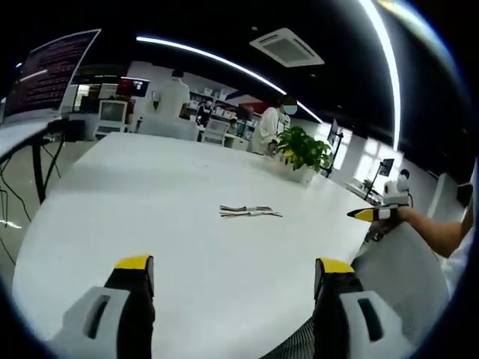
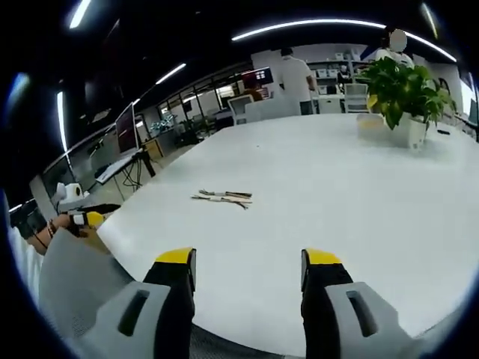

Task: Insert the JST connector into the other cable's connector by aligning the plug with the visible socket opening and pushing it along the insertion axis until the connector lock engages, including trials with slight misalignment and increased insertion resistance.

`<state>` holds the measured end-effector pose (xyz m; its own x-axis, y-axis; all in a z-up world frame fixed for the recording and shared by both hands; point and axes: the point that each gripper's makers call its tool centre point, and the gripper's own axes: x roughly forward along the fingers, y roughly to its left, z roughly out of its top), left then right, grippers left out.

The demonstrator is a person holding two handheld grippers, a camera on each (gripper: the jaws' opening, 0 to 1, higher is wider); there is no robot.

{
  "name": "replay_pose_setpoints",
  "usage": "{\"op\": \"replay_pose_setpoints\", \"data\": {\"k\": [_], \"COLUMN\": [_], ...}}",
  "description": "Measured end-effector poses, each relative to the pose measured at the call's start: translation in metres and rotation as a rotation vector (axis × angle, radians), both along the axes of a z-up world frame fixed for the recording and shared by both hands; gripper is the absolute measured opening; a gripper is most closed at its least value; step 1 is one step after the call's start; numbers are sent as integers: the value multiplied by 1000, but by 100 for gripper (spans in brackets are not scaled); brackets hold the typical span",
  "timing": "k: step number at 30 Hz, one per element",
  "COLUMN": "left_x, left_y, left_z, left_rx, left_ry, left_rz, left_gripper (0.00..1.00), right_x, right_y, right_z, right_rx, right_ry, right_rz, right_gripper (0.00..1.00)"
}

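Two thin cables with small JST connectors [image 1: 249, 212] lie side by side on the white table [image 1: 179, 187], well ahead of my left gripper [image 1: 233, 271]. Its jaws stand wide apart with nothing between them. The same cables [image 2: 222, 197] show in the right gripper view, ahead and left of my right gripper [image 2: 249, 263], which is open and empty too. The right gripper's yellow tip [image 1: 368, 215] enters the left gripper view from the right, held by a hand. The left gripper's yellow tip [image 2: 91, 218] appears at the left edge of the right gripper view. Connector details are too small to make out.
A potted green plant [image 1: 303, 153] stands at the far side of the table, also seen as plant [image 2: 403, 93]. People stand in the background by desks and monitors [image 1: 46, 75]. The person's white sleeve [image 1: 397, 269] lies near the table's front edge.
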<state>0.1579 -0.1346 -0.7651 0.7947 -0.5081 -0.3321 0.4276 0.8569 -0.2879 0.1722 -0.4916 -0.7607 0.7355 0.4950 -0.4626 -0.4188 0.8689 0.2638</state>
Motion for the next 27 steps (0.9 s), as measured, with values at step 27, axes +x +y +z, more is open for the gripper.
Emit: {"op": "replay_pose_setpoints", "data": {"k": [27], "left_x": [7], "left_y": [-25], "left_z": [13], "left_rx": [-3], "left_ry": [-23], "left_rz": [-58], "left_gripper": [87], "right_x": [1], "right_y": [-6], "right_z": [5], "right_rx": [27], "right_ry": [-39], "right_rz": [-28], "right_gripper": [54]}}
